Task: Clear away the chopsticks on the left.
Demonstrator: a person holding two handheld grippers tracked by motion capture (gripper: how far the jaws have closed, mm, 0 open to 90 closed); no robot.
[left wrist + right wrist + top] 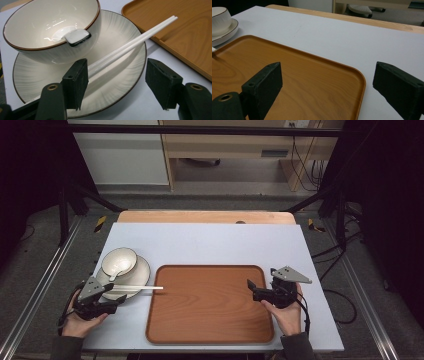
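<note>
A pair of white chopsticks (pixel 130 45) lies across the rim of a ribbed plate (pixel 120 82) at centre frame in the left gripper view, the far tips reaching over the edge of a wooden tray (pixel 180 37) at upper right. A bowl (pixel 50 30) sits on the plate at upper left, a spoon handle (pixel 77 37) resting over its rim. The left gripper (pixel 117 82) stands wide open and empty, its left jaw beside the chopsticks' near ends. In the high view the right gripper (pixel 259 290) hovers over the tray's right side, likewise open and holding nothing. The chopsticks look light, stiff and glossy, probably slippery; a grip across both sticks near their plate-side ends, squeezing them together, seems the surest hold, since the pair could roll apart or slide off the crockery.
</note>
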